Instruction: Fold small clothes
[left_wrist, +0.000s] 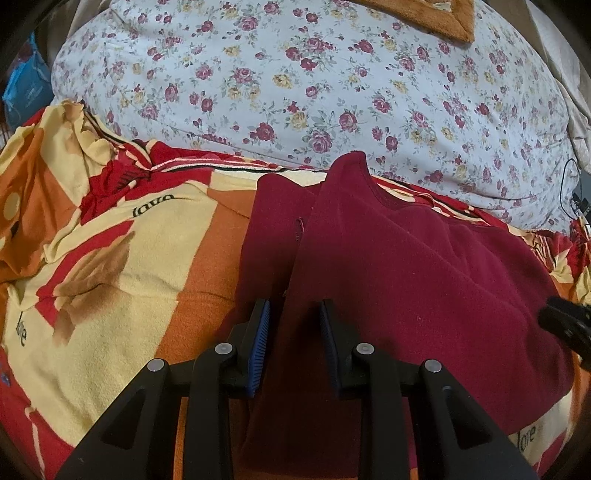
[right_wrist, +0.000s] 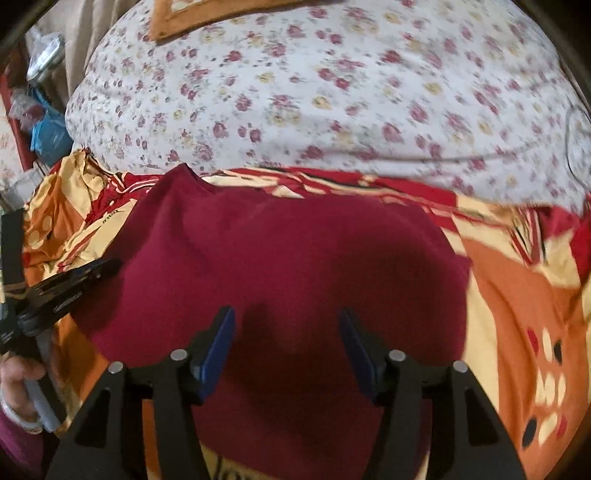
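A dark red fleece garment (left_wrist: 406, 266) lies spread on a red, orange and cream blanket (left_wrist: 129, 266). My left gripper (left_wrist: 293, 306) stands at the garment's left side, its blue pads closed on a raised fold of the red cloth that runs between them. In the right wrist view the same garment (right_wrist: 277, 240) fills the middle. My right gripper (right_wrist: 286, 314) hovers over its near part, open, with only the flat cloth below its blue pads. The left gripper (right_wrist: 107, 264) shows at the garment's left edge.
A floral quilt (left_wrist: 314, 85) bulges behind the garment. An orange cloth (left_wrist: 436, 14) lies on top of it. A blue bag (left_wrist: 26, 88) sits at the far left, and a black cable (left_wrist: 569, 184) at the right. A person's hand (right_wrist: 18, 373) holds the left gripper's handle.
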